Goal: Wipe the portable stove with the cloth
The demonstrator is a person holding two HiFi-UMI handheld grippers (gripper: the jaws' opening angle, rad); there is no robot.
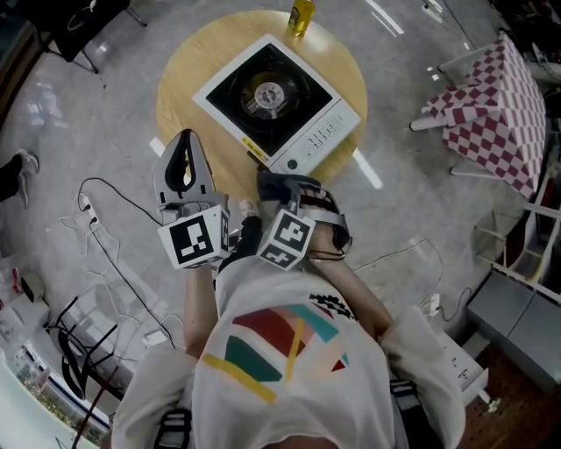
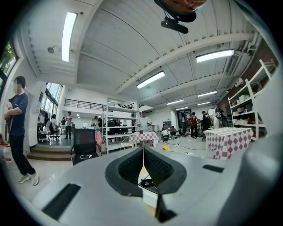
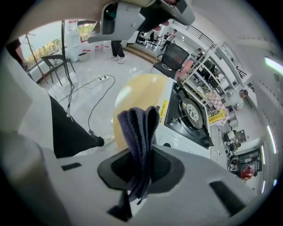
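The portable stove (image 1: 276,101), white with a black top and a round burner, sits on a round wooden table (image 1: 188,83). My right gripper (image 1: 282,191) hovers at the table's near edge, just short of the stove's front, shut on a folded dark cloth (image 1: 289,184). In the right gripper view the cloth (image 3: 139,128) stands up between the jaws of the gripper (image 3: 140,161), with the stove (image 3: 192,115) beyond to the right. My left gripper (image 1: 186,140) is off the table's left side, jaws closed on nothing. The left gripper view has the gripper (image 2: 143,153) facing out into the room.
A yellow bottle (image 1: 301,16) stands at the table's far edge. A checkered-cloth table (image 1: 495,110) is to the right, cables (image 1: 110,250) trail on the floor at left. A standing person (image 2: 17,128), a black chair (image 2: 84,143) and shelves (image 2: 121,128) fill the room.
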